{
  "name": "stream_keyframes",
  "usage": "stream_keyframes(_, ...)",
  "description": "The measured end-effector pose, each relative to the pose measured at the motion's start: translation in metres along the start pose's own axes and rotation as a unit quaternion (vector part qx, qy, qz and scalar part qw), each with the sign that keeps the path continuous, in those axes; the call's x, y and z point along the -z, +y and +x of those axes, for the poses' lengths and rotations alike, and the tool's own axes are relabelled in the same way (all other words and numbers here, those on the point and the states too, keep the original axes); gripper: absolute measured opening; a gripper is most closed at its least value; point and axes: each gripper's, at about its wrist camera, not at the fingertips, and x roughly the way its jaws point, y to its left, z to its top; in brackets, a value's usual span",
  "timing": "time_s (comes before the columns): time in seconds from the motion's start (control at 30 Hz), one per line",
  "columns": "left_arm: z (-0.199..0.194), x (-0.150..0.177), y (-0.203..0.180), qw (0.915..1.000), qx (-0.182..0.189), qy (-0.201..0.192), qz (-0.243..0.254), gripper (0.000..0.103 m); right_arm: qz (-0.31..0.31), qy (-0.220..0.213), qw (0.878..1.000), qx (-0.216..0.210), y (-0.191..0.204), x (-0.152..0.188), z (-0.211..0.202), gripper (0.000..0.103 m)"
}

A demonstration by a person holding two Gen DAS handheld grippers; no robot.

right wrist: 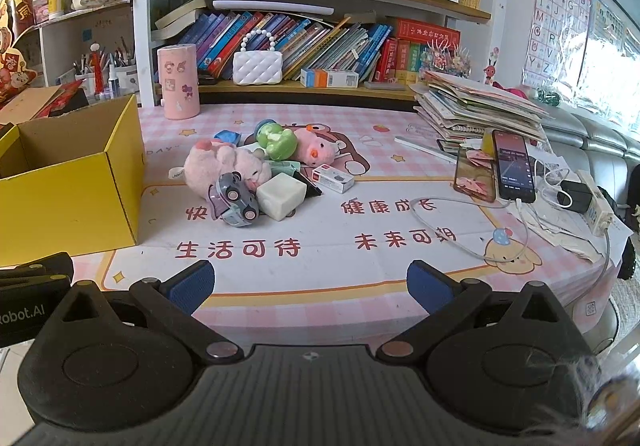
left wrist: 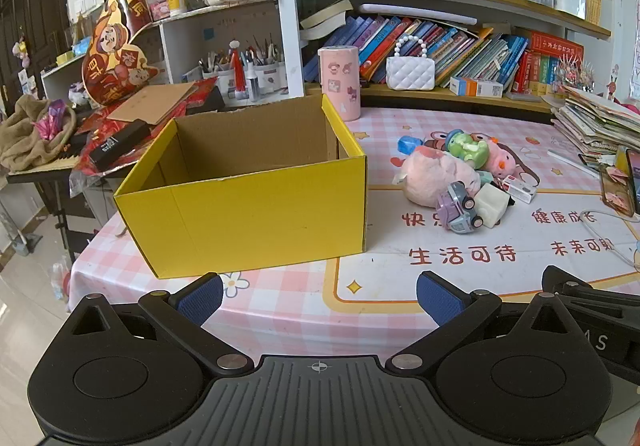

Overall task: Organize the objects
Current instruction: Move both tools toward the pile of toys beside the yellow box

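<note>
The left gripper hovers level over the desk's near edge, jaws wide and holding nothing; the right gripper sits beside it in the same pose, equally wide and bare. Ahead of the left one, 1 open yellow box stands at the desk's left edge, its floor hidden behind its front wall. Mid-desk lies 1 heap: 2 pink plush toys, 1 green figure, 1 toy car, 1 pale block; smaller pieces underneath are hard to make out. 2 phones lie toward the right edge.
</note>
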Motion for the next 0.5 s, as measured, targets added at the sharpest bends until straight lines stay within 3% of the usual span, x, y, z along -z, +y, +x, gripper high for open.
stream_keyframes(0.5,0.001,-0.0017,-0.0028,1.0,0.0,0.001,0.0,0.103,-0.001,0.002,1.0,0.0,-0.0007,0.0021,0.0008,0.103)
